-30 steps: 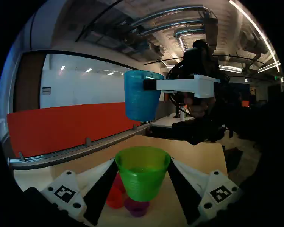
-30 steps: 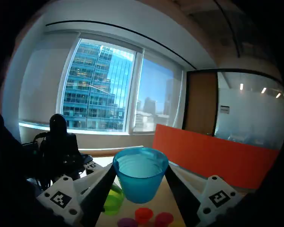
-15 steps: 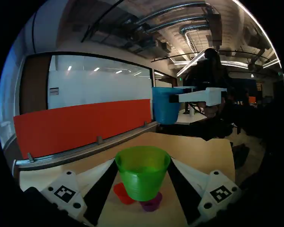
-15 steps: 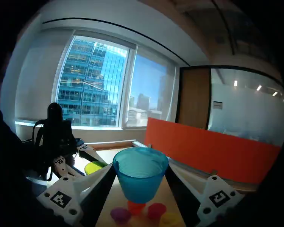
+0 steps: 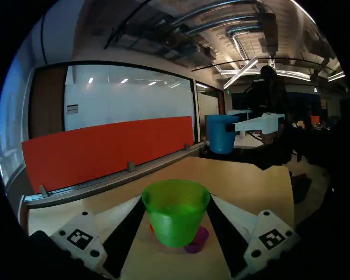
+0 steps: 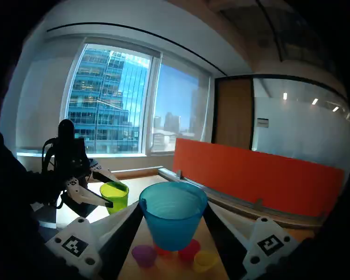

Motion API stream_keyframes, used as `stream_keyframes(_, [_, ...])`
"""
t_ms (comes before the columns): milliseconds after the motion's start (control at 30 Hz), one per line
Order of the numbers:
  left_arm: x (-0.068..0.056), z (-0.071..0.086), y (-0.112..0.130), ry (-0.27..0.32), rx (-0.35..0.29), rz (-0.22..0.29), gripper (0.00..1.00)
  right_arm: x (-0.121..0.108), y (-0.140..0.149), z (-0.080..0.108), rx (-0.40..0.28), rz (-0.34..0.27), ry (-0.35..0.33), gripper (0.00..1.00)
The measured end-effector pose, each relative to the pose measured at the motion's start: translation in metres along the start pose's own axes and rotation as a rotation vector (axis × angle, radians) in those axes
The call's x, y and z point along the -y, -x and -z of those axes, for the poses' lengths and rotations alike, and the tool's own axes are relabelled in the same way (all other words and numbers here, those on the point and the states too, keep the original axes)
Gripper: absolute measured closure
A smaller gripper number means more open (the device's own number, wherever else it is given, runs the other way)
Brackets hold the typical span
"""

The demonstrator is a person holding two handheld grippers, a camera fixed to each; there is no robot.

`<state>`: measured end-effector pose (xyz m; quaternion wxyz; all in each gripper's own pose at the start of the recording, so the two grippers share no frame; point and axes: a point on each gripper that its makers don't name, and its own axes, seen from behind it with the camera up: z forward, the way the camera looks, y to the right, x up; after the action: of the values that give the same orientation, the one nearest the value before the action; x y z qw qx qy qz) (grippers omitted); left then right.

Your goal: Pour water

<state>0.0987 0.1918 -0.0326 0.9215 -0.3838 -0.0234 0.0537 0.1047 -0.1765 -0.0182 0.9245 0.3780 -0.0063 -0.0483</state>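
Above the wooden table [image 5: 249,186], the left gripper [image 5: 175,207] pinches an upright green cup [image 5: 176,226] and the right gripper [image 6: 173,210] an upright blue cup [image 6: 173,231]. The cups are well apart (water levels unclear), so no pour appears underway.

Your left hand-held gripper [image 5: 175,205] clamps a cup [image 5: 176,217] between its fingers, over the near end of the worktop [image 5: 254,186]. Small cups [image 5: 197,239] sit on the worktop just beyond it. Farther off to the right, your right hand-held gripper [image 5: 226,127] grips a second cup [image 5: 218,137]. A partition [image 5: 109,149] runs along the worktop's left edge.
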Motion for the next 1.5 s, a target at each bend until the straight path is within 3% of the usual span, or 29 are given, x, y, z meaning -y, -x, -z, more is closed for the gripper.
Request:
stream_keyframes(367, [0.005, 0.004, 0.022, 0.005, 0.062, -0.011, 0.13, 0.001, 0.029, -0.005, 0.041, -0.004, -0.008, 0.10])
stream_keyframes(900, [0.011, -0.001, 0.065, 0.029, 0.192, -0.004, 0.13, 0.010, 0.094, -0.009, 0.182, 0.013, -0.062, 0.09])
stream_keyframes(1500, [0.010, -0.004, 0.110, 0.064, 0.343, -0.004, 0.13, 0.012, 0.155, -0.013, 0.338, 0.054, -0.112, 0.09])
